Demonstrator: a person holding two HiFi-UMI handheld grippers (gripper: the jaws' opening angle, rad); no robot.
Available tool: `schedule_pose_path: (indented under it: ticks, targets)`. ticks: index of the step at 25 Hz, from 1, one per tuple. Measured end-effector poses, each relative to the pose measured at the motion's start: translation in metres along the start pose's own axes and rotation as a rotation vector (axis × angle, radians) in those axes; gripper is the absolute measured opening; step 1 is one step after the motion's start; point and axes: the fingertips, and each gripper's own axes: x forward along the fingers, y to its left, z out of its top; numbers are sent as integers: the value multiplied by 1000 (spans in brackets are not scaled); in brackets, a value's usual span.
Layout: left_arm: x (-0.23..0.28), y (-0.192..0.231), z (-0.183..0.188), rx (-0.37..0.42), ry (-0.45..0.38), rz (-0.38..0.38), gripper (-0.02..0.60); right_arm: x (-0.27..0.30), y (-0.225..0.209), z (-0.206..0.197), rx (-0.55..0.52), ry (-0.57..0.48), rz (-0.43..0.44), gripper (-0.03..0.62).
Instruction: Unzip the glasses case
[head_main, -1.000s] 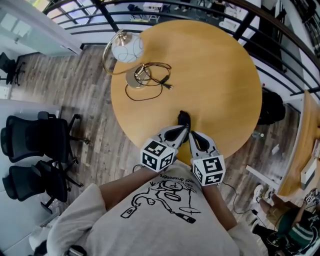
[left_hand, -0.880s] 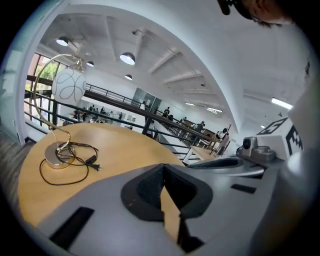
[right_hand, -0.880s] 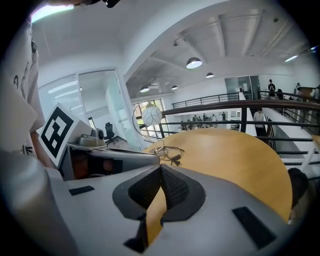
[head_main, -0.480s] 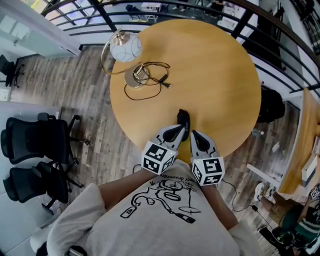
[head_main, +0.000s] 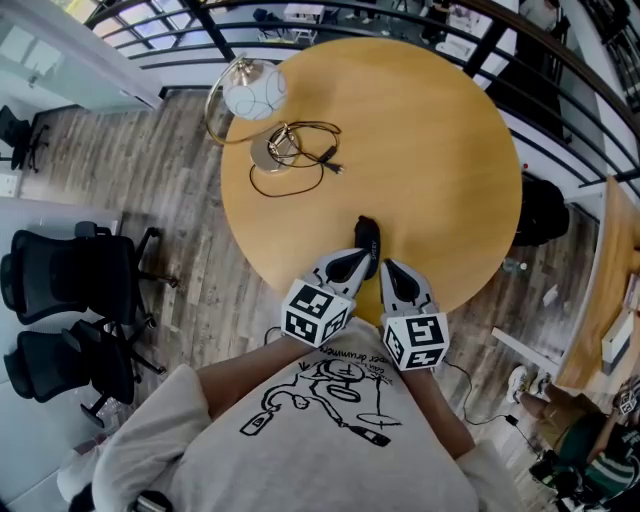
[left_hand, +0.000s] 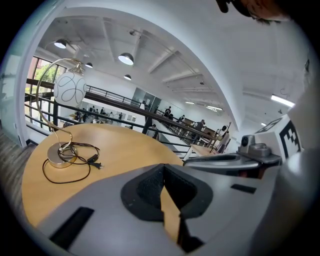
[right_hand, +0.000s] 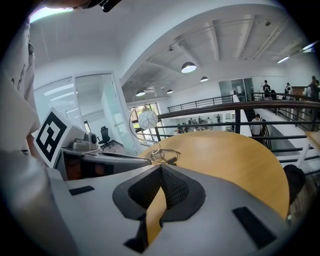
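The black glasses case (head_main: 367, 238) lies on the round wooden table (head_main: 430, 150), close to its near edge. In the head view my left gripper (head_main: 366, 262) and right gripper (head_main: 385, 268) sit side by side just in front of the case, with the tips at its near end; I cannot tell whether they touch it. The left gripper (left_hand: 163, 168) is shut, its dark pads meeting with nothing between them. The right gripper (right_hand: 161, 170) is shut and empty too. Both gripper views have the case hidden behind the jaws.
A desk lamp with a white globe (head_main: 253, 95) and a coiled black cable (head_main: 300, 160) stand at the table's far left. Black office chairs (head_main: 70, 280) are on the floor to the left. A dark railing (head_main: 560, 110) curves round the table's far side.
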Motion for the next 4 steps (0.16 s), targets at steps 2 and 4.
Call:
schedule_pose_path:
  ticks: [2, 4]
  targets:
    - [-1, -1, -1, -6, 2, -6, 8, -1, 1, -1, 2, 0, 0, 21]
    - [-2, -2, -1, -11, 4, -11, 8, -2, 2, -2, 7, 0, -1, 21]
